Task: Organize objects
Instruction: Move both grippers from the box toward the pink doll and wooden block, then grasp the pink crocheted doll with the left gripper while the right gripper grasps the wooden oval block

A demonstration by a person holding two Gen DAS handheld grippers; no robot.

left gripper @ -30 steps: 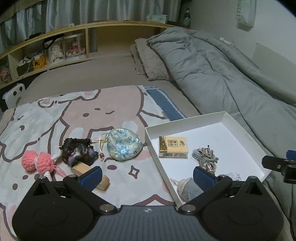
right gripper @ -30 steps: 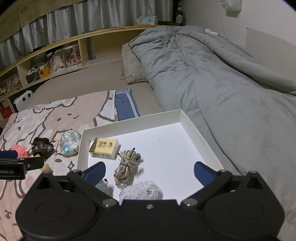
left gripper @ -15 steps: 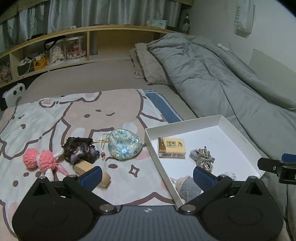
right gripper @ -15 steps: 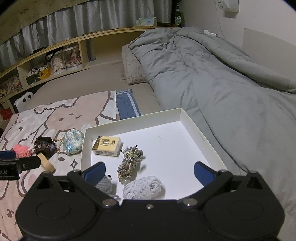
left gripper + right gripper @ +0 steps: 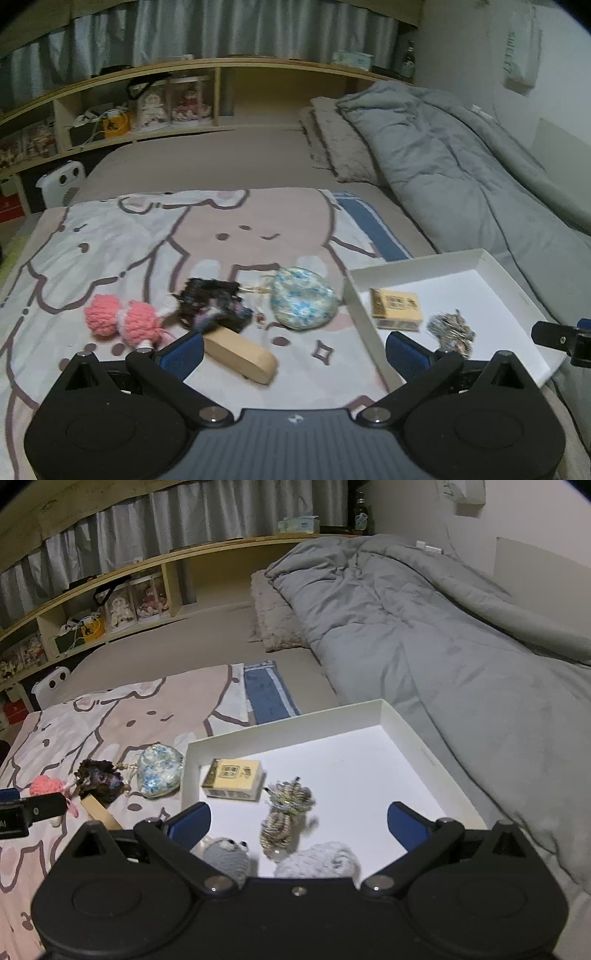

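Note:
A white tray (image 5: pixel 384 710) lies on the bed and holds a yellow box (image 5: pixel 232 778), a twisted cord bundle (image 5: pixel 285 812), a grey knitted toy (image 5: pixel 227 858) and a pale knitted piece (image 5: pixel 319 860). Left of it on the cartoon blanket lie a blue floral pouch (image 5: pixel 303 299), a dark knitted item (image 5: pixel 212 304), a pink crochet toy (image 5: pixel 123 319) and a wooden block (image 5: pixel 240 354). My left gripper (image 5: pixel 293 349) hangs open above the blanket near the wooden block. My right gripper (image 5: pixel 297 821) stands open over the tray's near part, holding nothing.
A grey duvet (image 5: pixel 443 638) rises to the right of the tray, with a pillow (image 5: pixel 273 620) behind. A wooden shelf (image 5: pixel 147 107) with dolls and boxes runs along the back. A folded blue cloth (image 5: pixel 267 692) lies beyond the tray.
Both grippers have pulled back and tilted up a little, so the tray and the items sit lower in view. Nothing was picked up; both stay open.

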